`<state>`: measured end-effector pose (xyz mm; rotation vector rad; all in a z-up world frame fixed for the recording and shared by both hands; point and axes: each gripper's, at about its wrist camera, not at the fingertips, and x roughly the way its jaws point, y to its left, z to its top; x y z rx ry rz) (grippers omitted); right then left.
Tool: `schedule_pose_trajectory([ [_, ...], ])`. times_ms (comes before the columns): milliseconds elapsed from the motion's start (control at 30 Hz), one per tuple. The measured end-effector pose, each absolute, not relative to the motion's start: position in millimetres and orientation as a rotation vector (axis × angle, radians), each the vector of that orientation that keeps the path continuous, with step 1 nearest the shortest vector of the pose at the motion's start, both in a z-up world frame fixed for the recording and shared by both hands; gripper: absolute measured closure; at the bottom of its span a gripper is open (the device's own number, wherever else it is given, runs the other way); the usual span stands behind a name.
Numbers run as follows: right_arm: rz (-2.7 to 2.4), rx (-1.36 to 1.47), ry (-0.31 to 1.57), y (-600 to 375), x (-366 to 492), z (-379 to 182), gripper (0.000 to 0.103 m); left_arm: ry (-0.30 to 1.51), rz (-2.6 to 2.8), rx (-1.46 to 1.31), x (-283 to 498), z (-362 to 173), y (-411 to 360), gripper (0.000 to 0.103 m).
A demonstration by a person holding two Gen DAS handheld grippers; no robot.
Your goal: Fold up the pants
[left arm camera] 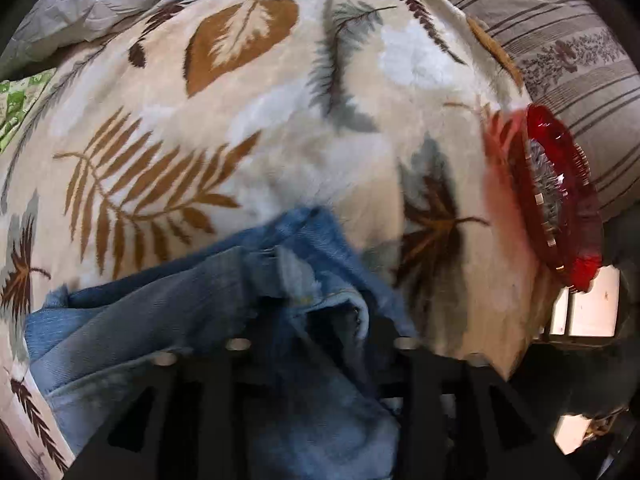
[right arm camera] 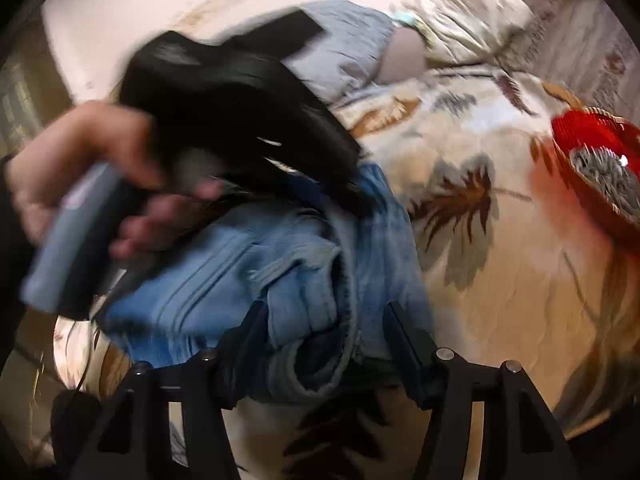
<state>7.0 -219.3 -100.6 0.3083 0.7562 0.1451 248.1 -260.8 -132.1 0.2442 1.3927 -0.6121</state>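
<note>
The blue denim pants [left arm camera: 224,292] lie bunched on a cream blanket with leaf prints [left arm camera: 280,152]. In the left wrist view, my left gripper [left arm camera: 320,344] sits at the bottom with denim bunched between its fingers; the tips are buried in cloth. In the right wrist view the pants [right arm camera: 248,264] lie crumpled in the middle. My right gripper [right arm camera: 324,332] is open, its fingers [right arm camera: 244,332] either side of a denim fold. The left gripper and the hand holding it [right arm camera: 224,120] show blurred above the pants.
A red glass dish [left arm camera: 560,196] sits on the blanket at the right, also in the right wrist view [right arm camera: 600,172]. A striped grey pillow [left arm camera: 560,40] lies behind it. Grey bedding [left arm camera: 100,0] is at the far left. A pale pillow [right arm camera: 460,12] lies at the back.
</note>
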Motion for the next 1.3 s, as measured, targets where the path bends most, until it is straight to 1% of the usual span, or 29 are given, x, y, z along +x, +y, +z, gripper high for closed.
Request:
schedule_pose_trajectory([
  [33,0.144,0.288,0.754,-218,7,-97,0.031,1.397,-0.645,0.216,246,-125,-259,0.032],
  [67,0.141,0.273,0.747,-217,6,-94,0.022,1.389,-0.674,0.190,242,-115,-256,0.026],
  [100,0.137,0.264,0.740,-216,2,-93,0.015,1.350,-0.693,0.154,236,-96,-247,0.026],
  [133,0.138,0.276,0.735,-218,0,-91,0.014,1.309,-0.708,0.127,231,-81,-239,0.024],
  [200,0.155,0.349,0.728,-227,-5,-85,0.014,1.204,-0.716,0.066,224,-45,-209,0.009],
  [233,0.159,0.385,0.715,-234,-10,-81,0.014,1.167,-0.688,0.051,223,-33,-194,0.007],
  [333,0.156,0.411,0.667,-246,-20,-66,0.012,1.124,-0.621,0.024,221,-15,-150,0.006],
  [400,0.166,0.416,0.644,-254,-22,-57,0.009,1.110,-0.576,0.028,211,-14,-118,0.006],
  [467,0.219,0.447,0.640,-262,-19,-50,0.009,1.105,-0.559,0.040,197,-19,-95,0.006],
  [533,0.278,0.488,0.648,-269,-9,-47,0.009,1.119,-0.564,0.067,174,-34,-83,0.006],
  [633,0.361,0.559,0.721,-273,5,-51,0.010,1.101,-0.603,0.135,141,-50,-72,0.006],
  [733,0.417,0.614,0.795,-270,15,-59,0.019,1.003,-0.672,0.235,105,-58,-77,0.006],
  [800,0.437,0.645,0.821,-270,18,-68,0.029,0.946,-0.712,0.297,88,-61,-84,0.006],
  [933,0.481,0.701,0.850,-268,30,-83,0.044,0.902,-0.710,0.417,79,-74,-100,0.006],
  [967,0.486,0.716,0.865,-266,35,-88,0.058,0.885,-0.689,0.450,80,-78,-105,0.006],
  [1000,0.495,0.742,0.882,-265,41,-94,0.066,0.880,-0.679,0.472,81,-81,-108,0.016],
  [1033,0.507,0.767,0.892,-263,46,-100,0.068,0.885,-0.676,0.503,82,-87,-113,0.030],
  [1067,0.518,0.774,0.881,-261,47,-102,0.074,0.905,-0.678,0.530,86,-94,-116,0.047],
  [1100,0.529,0.761,0.861,-259,45,-100,0.078,0.932,-0.677,0.546,88,-101,-117,0.048],
  [1133,0.533,0.742,0.838,-258,42,-94,0.080,0.933,-0.685,0.540,88,-103,-117,0.048],
  [1200,0.501,0.643,0.740,-260,26,-72,0.088,0.935,-0.698,0.516,87,-102,-113,0.048],
  [1233,0.483,0.594,0.708,-260,19,-63,0.091,0.942,-0.704,0.504,87,-102,-112,0.048],
  [1267,0.454,0.538,0.699,-260,13,-56,0.091,0.950,-0.708,0.500,87,-103,-111,0.048],
  [1300,0.420,0.479,0.720,-256,12,-56,0.091,0.958,-0.704,0.503,86,-107,-110,0.048],
])
